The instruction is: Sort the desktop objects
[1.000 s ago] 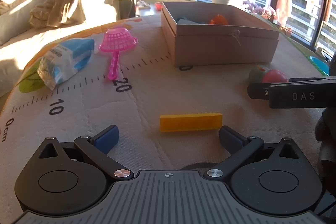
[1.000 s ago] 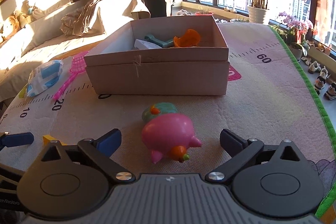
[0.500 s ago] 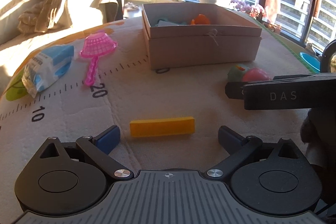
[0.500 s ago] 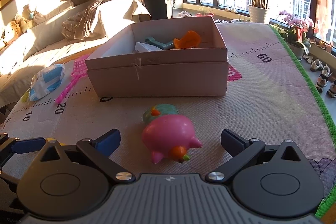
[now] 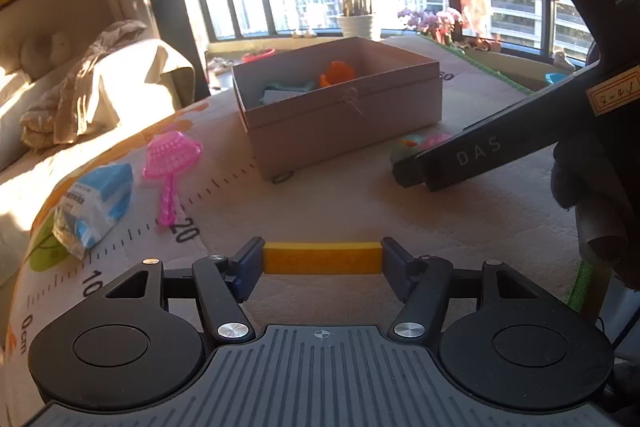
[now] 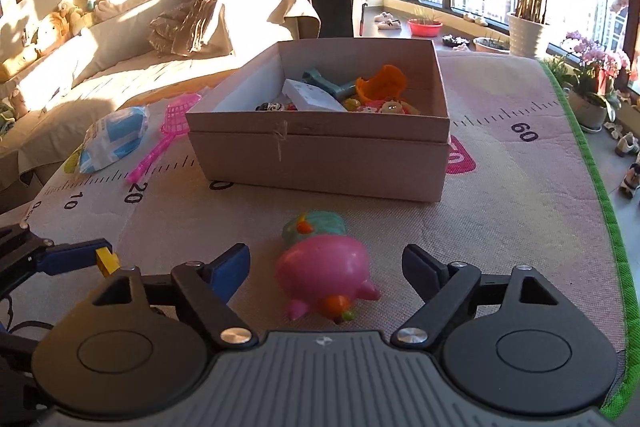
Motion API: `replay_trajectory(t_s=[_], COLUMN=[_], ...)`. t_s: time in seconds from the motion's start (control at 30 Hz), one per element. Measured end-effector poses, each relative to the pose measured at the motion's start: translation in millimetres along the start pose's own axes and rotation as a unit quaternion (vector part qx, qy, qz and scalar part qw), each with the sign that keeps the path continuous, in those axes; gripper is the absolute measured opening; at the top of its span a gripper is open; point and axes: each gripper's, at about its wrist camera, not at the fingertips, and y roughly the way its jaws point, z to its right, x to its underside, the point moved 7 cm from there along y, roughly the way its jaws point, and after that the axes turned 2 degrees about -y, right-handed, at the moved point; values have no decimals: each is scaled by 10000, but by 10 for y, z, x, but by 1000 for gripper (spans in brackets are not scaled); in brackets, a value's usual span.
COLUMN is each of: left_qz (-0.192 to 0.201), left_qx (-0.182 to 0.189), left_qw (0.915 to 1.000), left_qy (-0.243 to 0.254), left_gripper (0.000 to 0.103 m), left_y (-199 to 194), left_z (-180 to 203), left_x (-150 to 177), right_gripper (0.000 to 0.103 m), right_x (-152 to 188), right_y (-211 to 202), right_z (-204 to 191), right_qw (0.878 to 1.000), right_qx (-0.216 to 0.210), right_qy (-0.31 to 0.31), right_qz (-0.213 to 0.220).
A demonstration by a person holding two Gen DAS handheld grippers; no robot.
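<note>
My left gripper [image 5: 322, 261] is shut on a yellow block [image 5: 322, 258], gripped end to end and held above the mat; its end also shows in the right wrist view [image 6: 105, 259]. My right gripper [image 6: 325, 267] is open, with a pink pig toy [image 6: 326, 273] lying between its fingers on the mat. A teal toy [image 6: 316, 223] lies just beyond the pig. The open cardboard box [image 6: 320, 155] holds several toys; it also shows in the left wrist view [image 5: 344, 123].
A pink toy strainer [image 5: 170, 155] and a blue-white packet [image 5: 94, 203] lie on the mat at the left. The ruler-printed mat [image 6: 520, 195] has a green edge at the right. A sofa with blankets [image 6: 160, 39] stands behind.
My left gripper closed on the yellow block and lifted it. The right gripper rose a little and stays open around the pig.
</note>
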Motion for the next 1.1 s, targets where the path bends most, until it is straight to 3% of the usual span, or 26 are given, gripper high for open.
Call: replay_trajectory(t_s=[0.1,0.2,0.37,0.47,0.57,0.7,0.8,0.87,0.9,0.93,0.97,1.1], left_qz=[-391,-780,-1225,-991,-412,301,600,616,504,378,298,-29], left_qx=[311,568,1076,1083,1009,974,927,1083,1176,1175,1123,773], left_qw=[9981,9921,9783,9823,9899,9932,9920,9894,9879,9869,9865,9921], left_qy=[-356,-799,-1278,-1163,-906,-563,-604,-742,-881,-1040,-1151,-990], left_gripper=[68,68,68,68,68,68,68,69,79,90,94,99], left_y=[64,109,98,37,-24,33,287,526,648,743,797,805], left_z=[-111,-221,-291,-357,-415,-398,-415,-444,-471,-520,-563,-720], left_x=[-36,-66,-85,-296,-735,-1347,-1686,-1842,-1867,-1849,-1808,-1356], right_gripper=[81,52,48,48,48,48,48,49,50,58,65,66], right_x=[4,15,17,-34,-215,-702,-1125,-1355,-1458,-1515,-1542,-1388], right_y=[41,97,-12,-185,-435,-689,-632,-477,-354,-247,-153,23], right_z=[-91,-147,-136,-116,-69,119,302,412,468,523,585,699], right_qw=[9998,9990,9985,9985,9983,9966,9951,9954,9960,9964,9964,9962], right_qx=[-114,-139,-51,-63,-102,-42,75,47,-31,-39,37,100], right_qy=[-181,-309,-479,-529,-534,-333,-115,83,178,288,425,630], right_qz=[-64,-274,-277,-137,206,752,982,948,874,795,734,589])
